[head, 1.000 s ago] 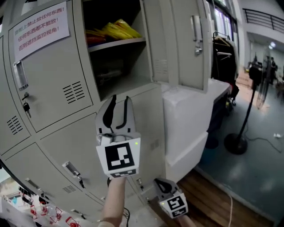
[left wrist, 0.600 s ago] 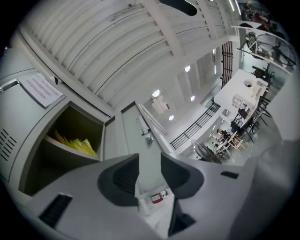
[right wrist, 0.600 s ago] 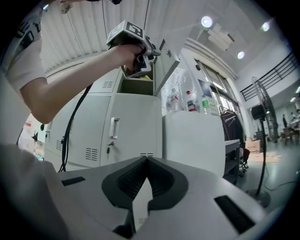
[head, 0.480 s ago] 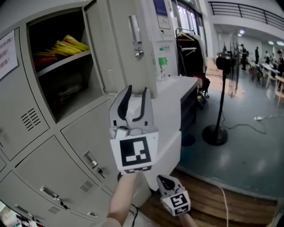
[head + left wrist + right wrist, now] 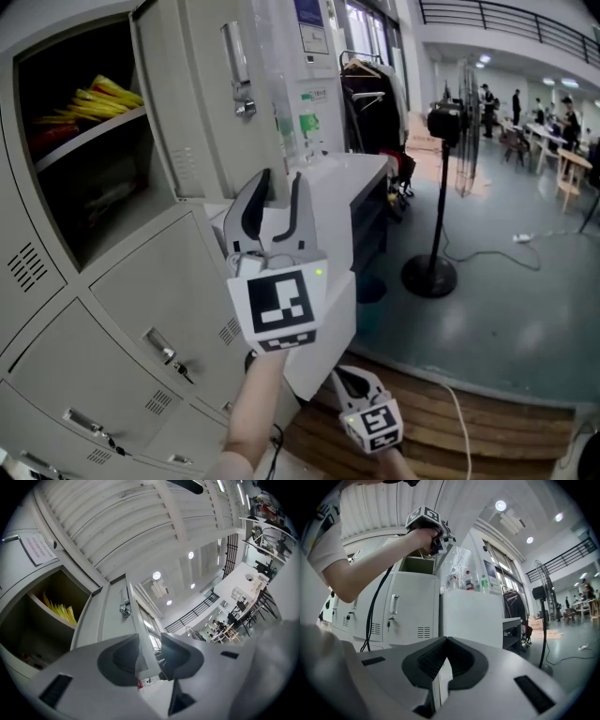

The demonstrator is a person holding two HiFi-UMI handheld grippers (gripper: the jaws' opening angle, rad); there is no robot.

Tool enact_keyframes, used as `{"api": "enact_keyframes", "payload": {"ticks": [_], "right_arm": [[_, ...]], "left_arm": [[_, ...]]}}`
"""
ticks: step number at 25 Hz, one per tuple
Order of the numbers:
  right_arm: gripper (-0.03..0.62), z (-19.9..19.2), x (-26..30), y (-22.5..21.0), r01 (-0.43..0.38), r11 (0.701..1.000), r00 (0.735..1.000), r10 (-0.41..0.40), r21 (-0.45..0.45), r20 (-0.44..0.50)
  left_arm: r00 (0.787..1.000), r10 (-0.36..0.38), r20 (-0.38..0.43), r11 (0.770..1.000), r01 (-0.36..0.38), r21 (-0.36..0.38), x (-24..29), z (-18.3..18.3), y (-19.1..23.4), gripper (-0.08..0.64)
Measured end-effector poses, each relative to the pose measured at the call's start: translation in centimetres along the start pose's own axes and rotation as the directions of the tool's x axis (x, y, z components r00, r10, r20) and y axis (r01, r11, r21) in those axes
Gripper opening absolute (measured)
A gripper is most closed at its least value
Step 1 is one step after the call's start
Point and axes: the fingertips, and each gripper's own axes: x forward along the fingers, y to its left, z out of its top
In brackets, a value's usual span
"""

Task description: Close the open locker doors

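Standing at the left, a bank of grey lockers (image 5: 141, 281) is recorded, with one upper locker door (image 5: 197, 103) swung wide open. The left gripper (image 5: 279, 180) is raised just below that door. Its jaws have just been opening and are held apart, the door's edge lined up between them, contact unconfirmed. The right gripper (image 5: 345, 378) is held low, its jaws closed together on nothing.

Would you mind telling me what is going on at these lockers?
A person with a gripper in each hand seems about to close an open locker door. The raised left claw has just been opening; the door's edge shows in its gap, ungripped. The right claw hangs low, shut and empty. The door stands wide open, yellow items on the shelf inside.
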Motion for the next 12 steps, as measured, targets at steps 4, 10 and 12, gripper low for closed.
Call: {"api": "enact_keyframes", "payload": {"ticks": [4, 10, 12], "right_arm": [[0.005, -0.1, -0.4, -1.6, 0.034, 0.999, 0.999, -0.034, 0.004, 0.003], [0.005, -1.1, -0.7, -1.2, 0.047, 0.999, 0.998, -0.046, 0.024, -0.038], [0.005, -1.4, -0.8, -1.1, 0.054, 0.998, 0.997, -0.053, 0.030, -0.054]], "left_arm": [[0.999, 0.047, 0.023, 0.998, -0.048, 0.034, 0.4, 0.2, 0.3, 0.129], [0.997, 0.081, 0.016, 0.994, -0.082, 0.077, 1.0, -0.6, 0.6, 0.145], [0.996, 0.091, 0.006, 0.990, -0.091, 0.106, 1.2, -1.3, 0.4, 0.176]]}}
